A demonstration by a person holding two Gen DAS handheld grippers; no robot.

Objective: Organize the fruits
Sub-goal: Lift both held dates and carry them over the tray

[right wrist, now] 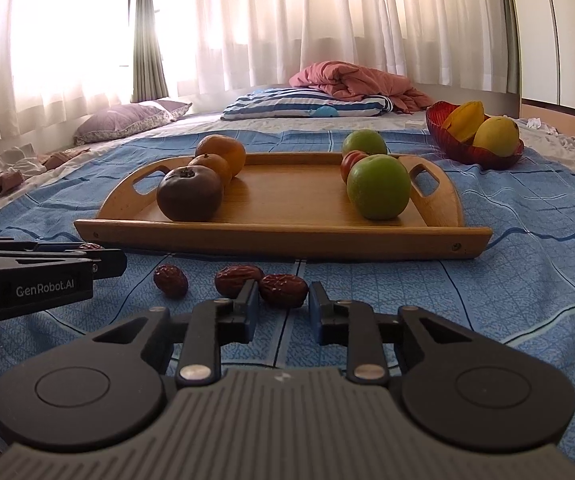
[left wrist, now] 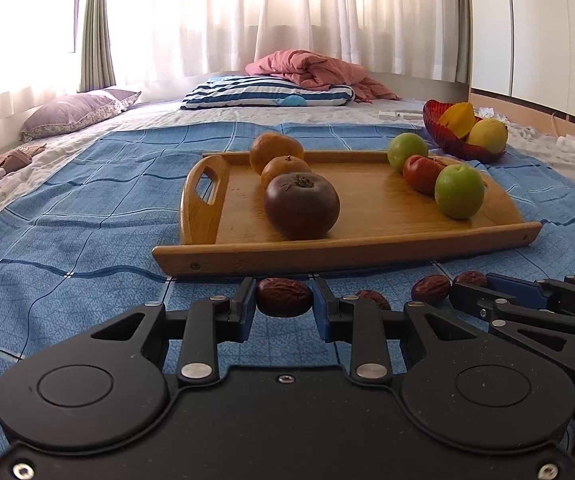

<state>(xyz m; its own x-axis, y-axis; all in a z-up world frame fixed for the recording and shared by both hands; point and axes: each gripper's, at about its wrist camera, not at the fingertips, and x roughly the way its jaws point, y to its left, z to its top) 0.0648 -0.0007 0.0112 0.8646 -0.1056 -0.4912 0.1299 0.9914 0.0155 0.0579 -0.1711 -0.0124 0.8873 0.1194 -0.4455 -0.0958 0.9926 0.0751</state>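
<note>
On the blue checked cloth, just in front of the wooden tray (left wrist: 367, 246), lie several wrinkled red dates. My left gripper (left wrist: 284, 308) is shut on one date (left wrist: 284, 297), pinched between its blue pads. My right gripper (right wrist: 282, 306) is shut on another date (right wrist: 283, 290); it also shows at the right edge of the left wrist view (left wrist: 483, 288). Loose dates (right wrist: 171, 280) (right wrist: 237, 280) rest between the two grippers. The tray (right wrist: 279, 236) carries two oranges (left wrist: 285, 166), a dark brown tomato (left wrist: 301, 205), two green fruits (left wrist: 459, 190) and a red tomato (left wrist: 421, 172).
A red bowl (left wrist: 443, 136) with yellow fruits sits beyond the tray's right end. Pillows (left wrist: 267, 94) and a pink blanket (left wrist: 315, 70) lie at the far side of the bed under curtains. Crumpled clothes are at the left edge, cables and white items at the right.
</note>
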